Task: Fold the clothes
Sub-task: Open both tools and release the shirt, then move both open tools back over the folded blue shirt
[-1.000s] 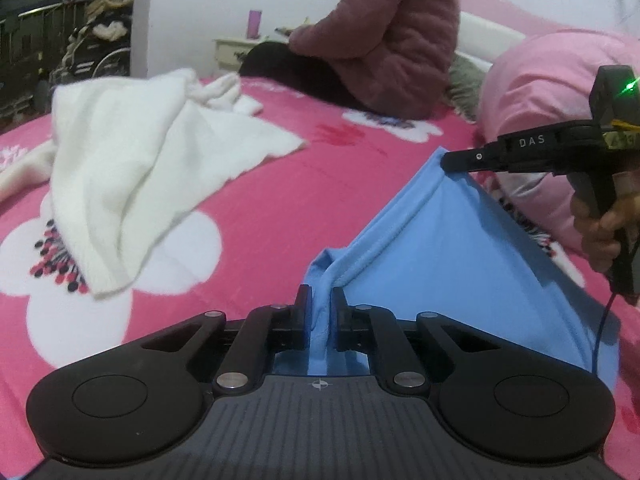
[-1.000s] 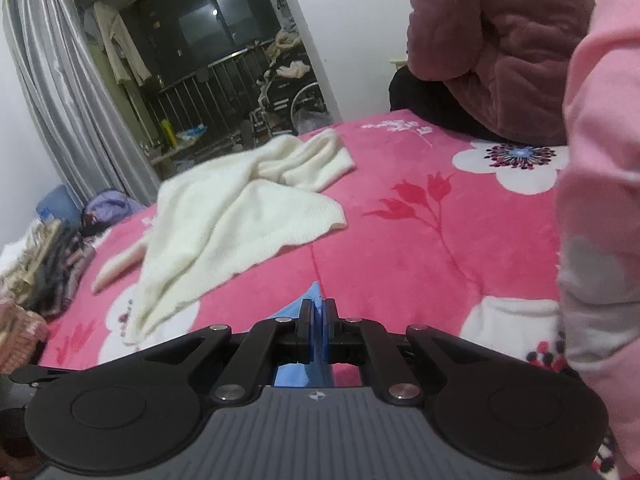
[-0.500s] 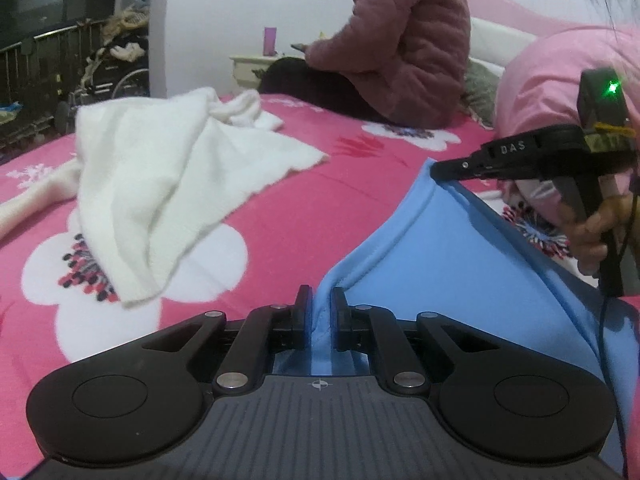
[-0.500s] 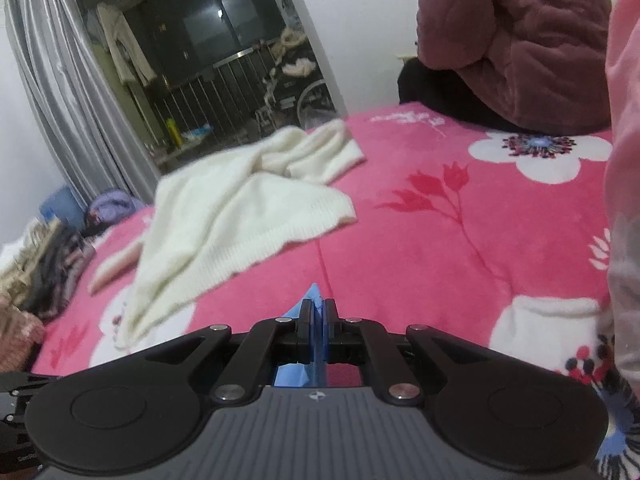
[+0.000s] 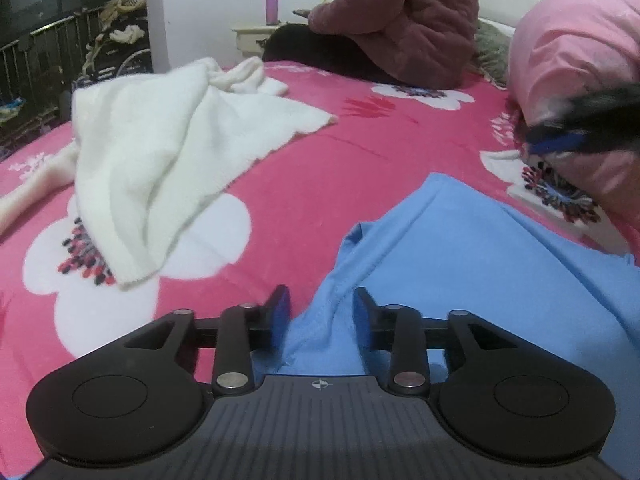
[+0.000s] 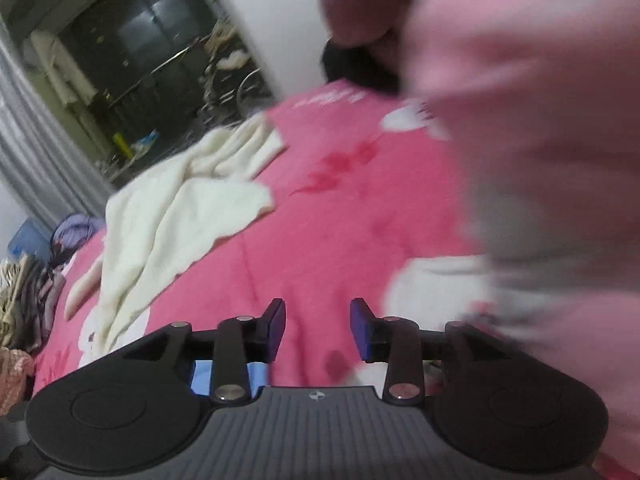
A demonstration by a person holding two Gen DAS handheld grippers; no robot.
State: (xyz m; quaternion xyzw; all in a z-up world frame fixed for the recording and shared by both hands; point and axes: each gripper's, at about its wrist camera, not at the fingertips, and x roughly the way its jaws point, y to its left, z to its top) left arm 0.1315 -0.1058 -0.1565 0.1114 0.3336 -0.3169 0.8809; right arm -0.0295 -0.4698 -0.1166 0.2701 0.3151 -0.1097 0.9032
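Note:
A light blue garment (image 5: 460,264) lies on the pink flowered bedspread (image 5: 328,168), spread to the right. My left gripper (image 5: 322,306) is open, its jaws on either side of a raised blue fold without pinching it. My right gripper (image 6: 318,326) is open and empty above the bedspread (image 6: 340,216); a strip of the blue garment (image 6: 204,374) shows under its left finger. In the left wrist view the right gripper (image 5: 580,120) is a blurred dark shape at the right edge. A white knitted garment (image 5: 168,152) lies crumpled at the left and also shows in the right wrist view (image 6: 176,216).
A person in a maroon quilted jacket (image 5: 404,20) sits at the bed's far side. A pink quilted sleeve (image 6: 540,120) fills the right of the right wrist view. A nightstand with a purple cup (image 5: 272,10) stands behind. Piled clothes (image 6: 24,300) lie beyond the bed's left edge.
Both grippers have opened and let go of the blue garment, which has dropped flat onto the bed. The right gripper has swung away to the right, blurred by motion.

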